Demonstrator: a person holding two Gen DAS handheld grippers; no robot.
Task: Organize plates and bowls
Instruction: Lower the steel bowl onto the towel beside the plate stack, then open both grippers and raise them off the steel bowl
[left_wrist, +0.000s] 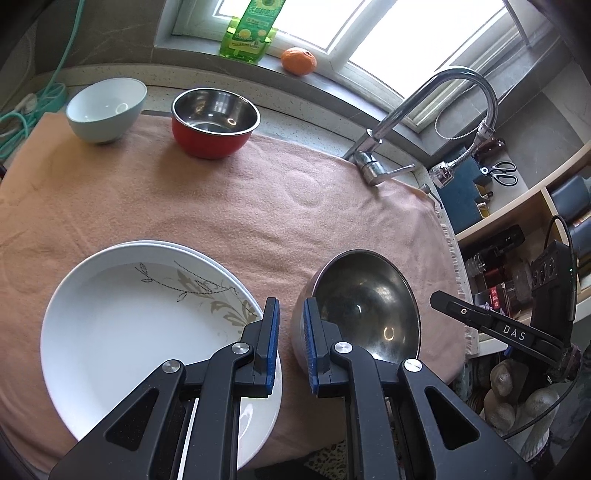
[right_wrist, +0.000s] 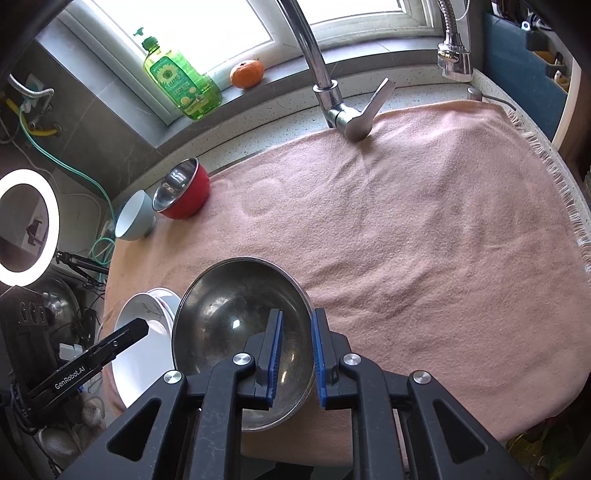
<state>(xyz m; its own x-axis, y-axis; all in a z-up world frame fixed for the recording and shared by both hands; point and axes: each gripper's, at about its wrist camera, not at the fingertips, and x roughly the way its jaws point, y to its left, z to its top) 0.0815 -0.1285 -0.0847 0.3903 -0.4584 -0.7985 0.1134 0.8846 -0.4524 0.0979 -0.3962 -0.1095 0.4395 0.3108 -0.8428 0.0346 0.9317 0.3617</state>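
My right tool (right_wrist: 298, 319), marked "DAS", is clenched on the rim of the steel bowl (right_wrist: 229, 306), tipped at lower centre over the pink towel (right_wrist: 424, 229). My left tool (left_wrist: 290, 308), marked "GenRobot.AI", is clenched empty beside the stacked plates (left_wrist: 122, 328), lower left.

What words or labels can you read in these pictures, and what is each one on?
"DAS": on the right gripper arm, left wrist view.
"GenRobot.AI": on the left gripper arm, right wrist view.
Green soap bottle label: sunflower picture, print too small to read.
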